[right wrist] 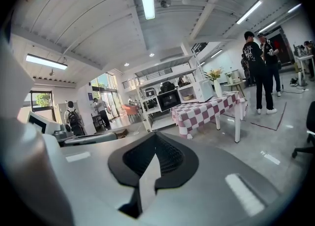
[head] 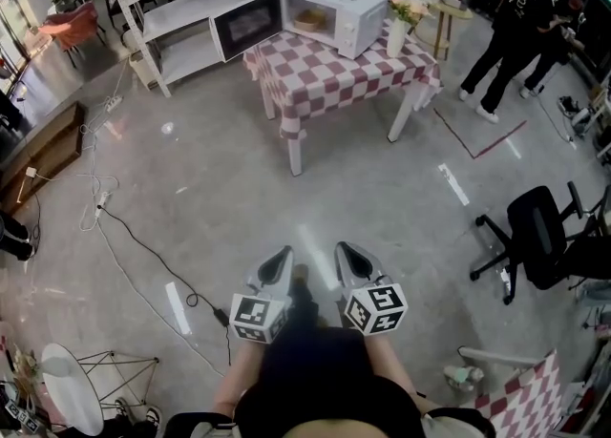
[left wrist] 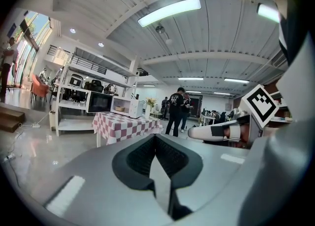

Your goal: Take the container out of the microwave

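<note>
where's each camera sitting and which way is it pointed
Head view: on the person's head, facing forward and steeply down over the floor to the checked table and open microwave; arms, left gripper and right gripper show.
Left gripper view: on the left gripper, looking along its shut jaws toward that table; the right gripper shows at right.
Right gripper view: on the right gripper, looking along its shut jaws toward that table; the left gripper shows at left.
Shared: all three show the microwave on the table, far ahead.
</note>
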Action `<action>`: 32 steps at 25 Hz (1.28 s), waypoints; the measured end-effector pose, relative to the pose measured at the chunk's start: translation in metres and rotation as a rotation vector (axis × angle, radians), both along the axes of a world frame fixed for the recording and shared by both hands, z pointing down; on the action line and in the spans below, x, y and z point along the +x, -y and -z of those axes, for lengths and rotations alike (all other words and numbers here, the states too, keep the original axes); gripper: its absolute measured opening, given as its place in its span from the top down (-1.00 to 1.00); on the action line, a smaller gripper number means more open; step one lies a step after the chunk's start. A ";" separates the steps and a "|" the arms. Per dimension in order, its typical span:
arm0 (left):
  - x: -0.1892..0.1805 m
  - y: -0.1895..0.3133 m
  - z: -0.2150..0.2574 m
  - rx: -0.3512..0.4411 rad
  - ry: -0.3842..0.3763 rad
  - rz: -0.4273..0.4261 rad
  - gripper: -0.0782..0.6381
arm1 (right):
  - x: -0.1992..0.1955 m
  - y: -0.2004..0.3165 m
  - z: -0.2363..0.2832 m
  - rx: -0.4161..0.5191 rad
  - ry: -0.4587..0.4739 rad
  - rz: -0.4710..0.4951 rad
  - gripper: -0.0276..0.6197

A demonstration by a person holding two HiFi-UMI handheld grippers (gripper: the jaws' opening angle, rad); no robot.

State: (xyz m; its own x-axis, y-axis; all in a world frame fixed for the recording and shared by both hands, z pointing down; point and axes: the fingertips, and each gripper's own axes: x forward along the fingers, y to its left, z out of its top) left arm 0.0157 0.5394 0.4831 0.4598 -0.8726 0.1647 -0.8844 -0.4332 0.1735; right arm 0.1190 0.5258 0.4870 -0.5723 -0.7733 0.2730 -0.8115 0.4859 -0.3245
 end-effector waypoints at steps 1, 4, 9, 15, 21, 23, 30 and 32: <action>-0.001 0.006 0.001 -0.001 -0.002 0.001 0.75 | 0.000 0.005 0.000 -0.003 -0.001 -0.002 0.91; -0.005 0.023 0.002 -0.004 -0.007 0.007 0.75 | -0.002 0.022 -0.001 -0.011 -0.006 -0.002 0.91; -0.011 0.053 0.000 -0.011 -0.009 0.012 0.75 | -0.004 0.054 -0.002 -0.019 -0.004 -0.004 0.91; -0.015 0.089 0.002 -0.013 -0.005 0.008 0.75 | -0.011 0.092 0.000 -0.025 -0.002 0.001 0.91; -0.025 0.125 0.006 -0.006 -0.009 0.012 0.75 | -0.021 0.127 0.000 -0.030 -0.003 0.010 0.91; -0.027 0.134 0.006 -0.009 -0.005 0.010 0.75 | -0.025 0.136 0.000 -0.033 -0.002 0.015 0.91; -0.038 0.162 0.007 -0.005 0.003 0.007 0.75 | -0.035 0.166 0.001 -0.029 0.002 0.015 0.91; -0.041 0.170 0.007 -0.006 0.006 0.005 0.75 | -0.037 0.174 0.002 -0.028 0.002 0.014 0.91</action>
State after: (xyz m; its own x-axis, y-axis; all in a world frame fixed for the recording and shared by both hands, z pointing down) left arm -0.0251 0.3696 0.4758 0.4544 -0.8738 0.1732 -0.8876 -0.4278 0.1707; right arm 0.0824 0.3514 0.4850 -0.5837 -0.7571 0.2934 -0.8038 0.4879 -0.3403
